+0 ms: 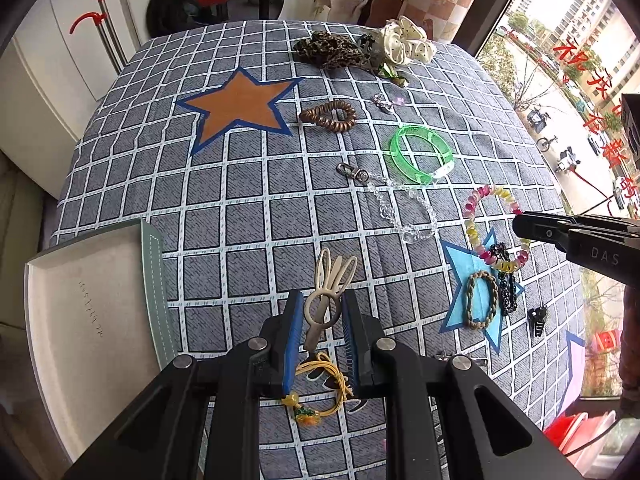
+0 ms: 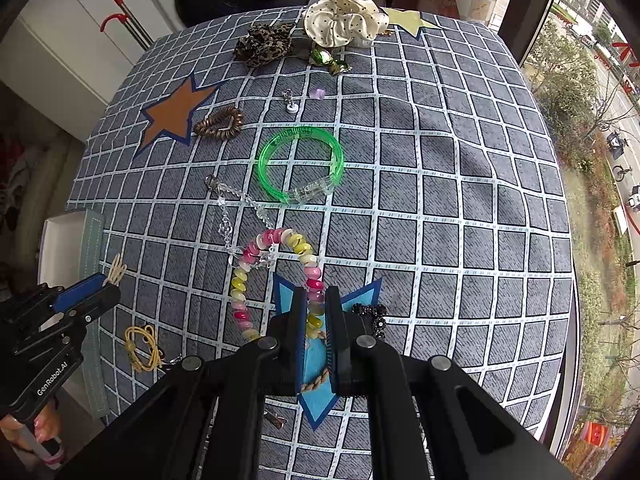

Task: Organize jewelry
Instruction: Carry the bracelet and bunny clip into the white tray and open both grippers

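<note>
In the left wrist view the left gripper (image 1: 322,320) sits low in the centre of the frame, its 2 blue-padded fingers (image 1: 294,320) parted with a clear gap, straddling a beige hair clip (image 1: 328,292) that lies on the grid-patterned tablecloth (image 1: 240,216); neither pad touches the clip. Just below the clip, between the finger bases, lies a yellow cord tie (image 1: 320,388). At the lower left of that frame is an open pale jewelry tray (image 1: 92,320) with a green stitched edge. Upward and right of the clip are a clear bead chain (image 1: 404,208) with a metal clasp, a green bangle (image 1: 422,154), a brown coil hair tie (image 1: 330,116) beside an orange star (image 1: 240,106), and at the top a leopard scrunchie (image 1: 328,50) next to a cream dotted scrunchie (image 1: 408,40). In the right wrist view the right gripper (image 2: 316,320) is at lower centre, its jaws narrowed around 1 side of a pink and yellow bead bracelet (image 2: 276,276); whether the pads are pressing on the beads I cannot tell. That bracelet loops over a blue star (image 2: 316,392), on which a tan braided band (image 2: 316,380) shows between the fingers, and a black bead bracelet (image 2: 372,316) lies just right of the gripper.
</note>
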`<state>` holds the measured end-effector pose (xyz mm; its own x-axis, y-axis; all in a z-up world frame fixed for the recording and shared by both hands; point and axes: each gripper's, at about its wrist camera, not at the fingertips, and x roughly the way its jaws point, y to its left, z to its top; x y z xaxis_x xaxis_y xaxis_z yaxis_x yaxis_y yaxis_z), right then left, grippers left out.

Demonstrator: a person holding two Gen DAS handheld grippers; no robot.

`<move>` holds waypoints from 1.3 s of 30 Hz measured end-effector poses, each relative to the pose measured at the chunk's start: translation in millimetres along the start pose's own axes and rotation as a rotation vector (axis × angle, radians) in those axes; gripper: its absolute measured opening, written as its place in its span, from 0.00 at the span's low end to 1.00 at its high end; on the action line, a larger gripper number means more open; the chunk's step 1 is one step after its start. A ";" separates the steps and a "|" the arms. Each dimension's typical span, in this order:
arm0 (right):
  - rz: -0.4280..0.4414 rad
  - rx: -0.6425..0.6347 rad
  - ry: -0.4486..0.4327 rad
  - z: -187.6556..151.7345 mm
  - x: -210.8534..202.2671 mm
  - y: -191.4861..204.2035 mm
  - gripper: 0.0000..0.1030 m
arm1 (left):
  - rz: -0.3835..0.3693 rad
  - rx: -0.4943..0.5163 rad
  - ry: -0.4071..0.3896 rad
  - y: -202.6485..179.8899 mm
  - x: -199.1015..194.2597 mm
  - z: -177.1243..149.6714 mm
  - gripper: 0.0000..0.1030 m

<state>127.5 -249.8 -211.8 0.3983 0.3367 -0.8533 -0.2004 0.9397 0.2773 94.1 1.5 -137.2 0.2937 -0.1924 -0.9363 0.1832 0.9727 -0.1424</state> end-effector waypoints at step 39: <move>0.155 -0.475 0.091 25.2 97.3 311.3 0.09 | 0.322 -0.422 -0.032 232.4 9.5 -58.8 0.26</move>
<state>126.5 77.1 -197.4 0.2563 0.4438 -0.8587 -0.6447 0.7404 0.1903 84.3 233.3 -198.1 0.3021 0.1273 -0.9447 -0.3129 0.9494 0.0279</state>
